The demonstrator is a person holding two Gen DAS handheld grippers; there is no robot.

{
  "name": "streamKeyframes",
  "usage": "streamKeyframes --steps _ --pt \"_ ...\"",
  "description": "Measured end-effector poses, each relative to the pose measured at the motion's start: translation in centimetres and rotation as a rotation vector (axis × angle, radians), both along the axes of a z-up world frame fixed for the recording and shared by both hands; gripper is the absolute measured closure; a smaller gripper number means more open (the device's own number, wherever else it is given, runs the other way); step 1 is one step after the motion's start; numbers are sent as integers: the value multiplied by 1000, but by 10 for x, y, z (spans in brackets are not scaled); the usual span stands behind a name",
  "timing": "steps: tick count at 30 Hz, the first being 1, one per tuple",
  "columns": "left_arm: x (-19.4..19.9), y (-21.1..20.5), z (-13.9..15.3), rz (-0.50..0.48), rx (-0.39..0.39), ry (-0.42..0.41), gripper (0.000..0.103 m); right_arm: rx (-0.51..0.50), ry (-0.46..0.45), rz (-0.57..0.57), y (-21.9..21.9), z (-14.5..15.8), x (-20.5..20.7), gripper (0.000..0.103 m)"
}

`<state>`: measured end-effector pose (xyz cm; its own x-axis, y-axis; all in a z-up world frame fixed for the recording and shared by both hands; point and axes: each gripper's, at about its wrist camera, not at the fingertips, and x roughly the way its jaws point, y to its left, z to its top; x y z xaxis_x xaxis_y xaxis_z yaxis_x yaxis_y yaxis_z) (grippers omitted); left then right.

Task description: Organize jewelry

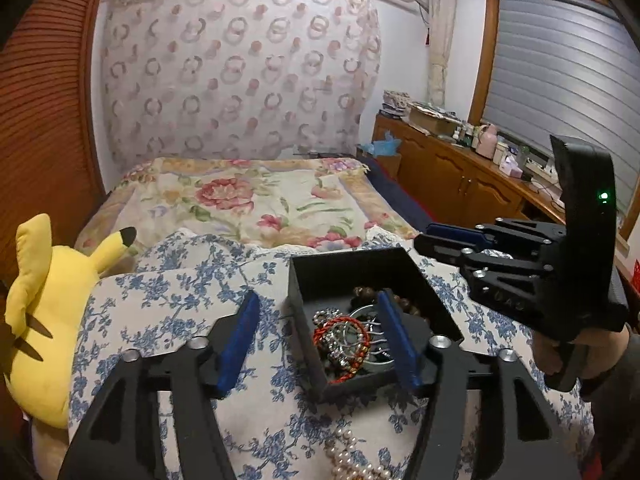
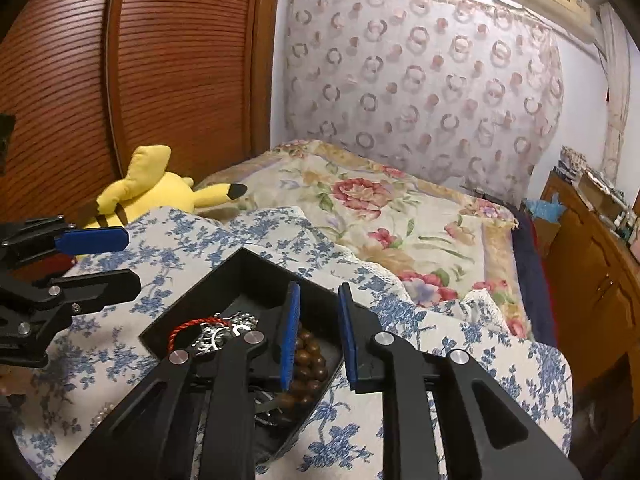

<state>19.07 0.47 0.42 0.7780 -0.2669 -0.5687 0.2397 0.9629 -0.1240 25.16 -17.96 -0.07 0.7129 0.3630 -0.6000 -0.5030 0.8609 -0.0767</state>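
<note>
Left tongs (image 1: 316,340) spread wide, empty, straddling near wall of black box (image 1: 304,288) of jewelry. Right tongs (image 2: 318,332) parted, empty, over its far rim. Pearl strand (image 1: 352,460) lies under left tongs, outside box. Risk: closing could snag tangled pieces, tip box.

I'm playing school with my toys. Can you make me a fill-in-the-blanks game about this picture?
1. The red bracelet lies inside the black ____.
2. The toy beside the blue flowered cloth is coloured ____.
3. The pearl necklace lies ____ the box, on the cloth.
4. The left tongs are ____, holding nothing.

Missing words: box; yellow; outside; open
</note>
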Motion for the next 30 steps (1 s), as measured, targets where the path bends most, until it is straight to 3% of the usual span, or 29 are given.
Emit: streamKeyframes --steps 6,11,18,21,30 --pt "-14 4 -6 -10 30 -1 26 43 3 13 -9 1 -32 81" --pt "-31 8 -18 -33 53 21 21 66 23 26 -14 -4 -61 81" --pt "-55 15 -38 -47 70 65 17 83 79 62 -13 -22 -95 81" --pt "-63 22 -46 -42 73 81 17 69 108 91 -8 -32 -106 72" --pt "-76 41 -68 -32 91 140 16 15 190 212 23 -55 -130 72"
